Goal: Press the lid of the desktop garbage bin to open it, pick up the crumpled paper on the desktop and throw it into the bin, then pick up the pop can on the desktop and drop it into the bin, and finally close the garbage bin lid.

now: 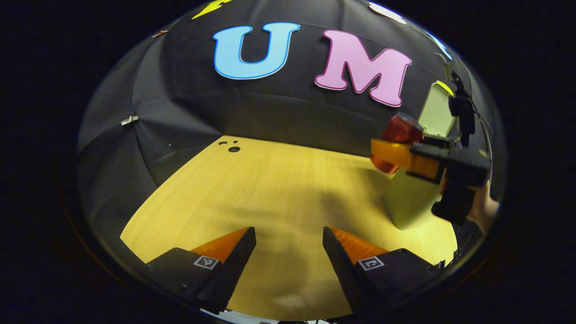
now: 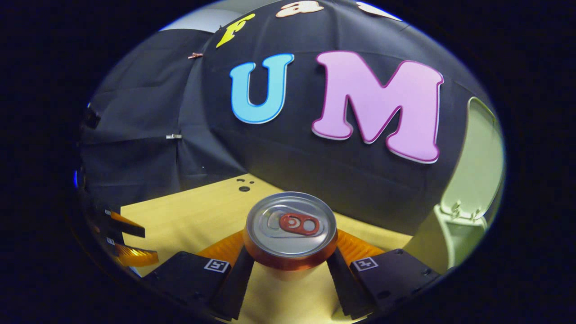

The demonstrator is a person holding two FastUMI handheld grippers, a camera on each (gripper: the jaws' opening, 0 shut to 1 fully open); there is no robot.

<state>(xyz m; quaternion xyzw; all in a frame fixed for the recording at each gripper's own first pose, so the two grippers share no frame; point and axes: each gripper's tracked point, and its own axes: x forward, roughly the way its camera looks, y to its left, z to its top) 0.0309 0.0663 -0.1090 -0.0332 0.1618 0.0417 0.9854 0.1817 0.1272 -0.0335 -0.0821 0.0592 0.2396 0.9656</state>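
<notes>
A red aluminium pop can [image 2: 290, 231] with a silver top and red pull tab is being gripped between the two fingers of the right gripper [image 2: 290, 265], one finger being pressed against each side of it. In the right gripper view the can is being held upright above the pale wooden desktop [image 2: 189, 211], with its top facing the camera. To its right, the pale green plastic desktop garbage bin [image 2: 443, 245] is being shown with its hinged lid [image 2: 477, 166] standing raised, so the bin is open. The can is not yet over the opening.

In the left gripper view, the same can [image 1: 398, 135] is being carried by the right gripper [image 1: 396, 157] beside the bin [image 1: 411, 202], in front of the raised lid [image 1: 436, 112], with a hand [image 1: 483, 209] being glimpsed behind the gripper's body. The left gripper [image 1: 289, 240] is being held low over a bare stretch of the desktop [image 1: 270, 189], its fingers spread apart with nothing between them. Two small dark holes [image 1: 232, 147] are being shown in the desktop's far edge.
</notes>
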